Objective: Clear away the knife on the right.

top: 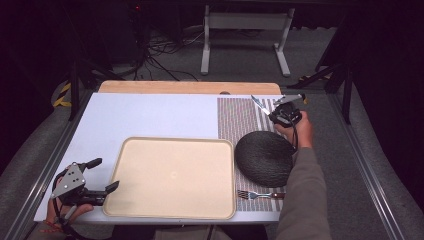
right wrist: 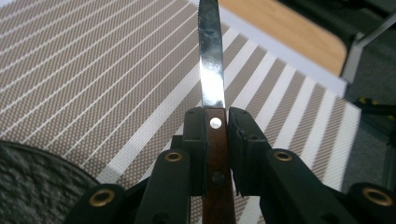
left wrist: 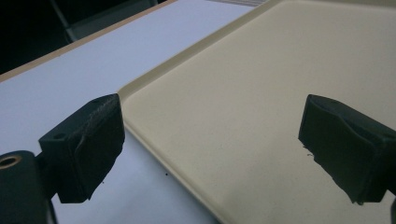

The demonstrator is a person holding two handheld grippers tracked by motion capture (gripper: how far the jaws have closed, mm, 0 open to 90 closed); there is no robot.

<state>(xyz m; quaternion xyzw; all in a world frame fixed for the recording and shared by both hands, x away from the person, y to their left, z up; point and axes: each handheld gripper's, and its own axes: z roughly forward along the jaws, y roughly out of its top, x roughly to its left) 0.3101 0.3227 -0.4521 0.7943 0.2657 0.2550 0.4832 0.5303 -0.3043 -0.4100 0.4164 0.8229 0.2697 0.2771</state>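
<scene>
My right gripper (top: 282,111) (right wrist: 215,122) is shut on a knife (right wrist: 211,70) by its brown wooden handle. The steel blade (top: 259,104) points away over the striped placemat (top: 240,117) at the far right of the table. A black round plate (top: 264,157) lies on the mat just in front of that hand. A fork (top: 257,195) with a brown handle lies on the mat near the front edge. My left gripper (top: 102,176) (left wrist: 210,140) stands open at the front left, its jaws on either side of the left rim of the beige tray (top: 150,145) (left wrist: 154,70), touching nothing.
The white table top (top: 150,112) has a wooden strip (top: 190,87) along its far edge. Beyond it are table legs and cables on a grey floor. A metal rail (top: 370,170) runs along the table's right side.
</scene>
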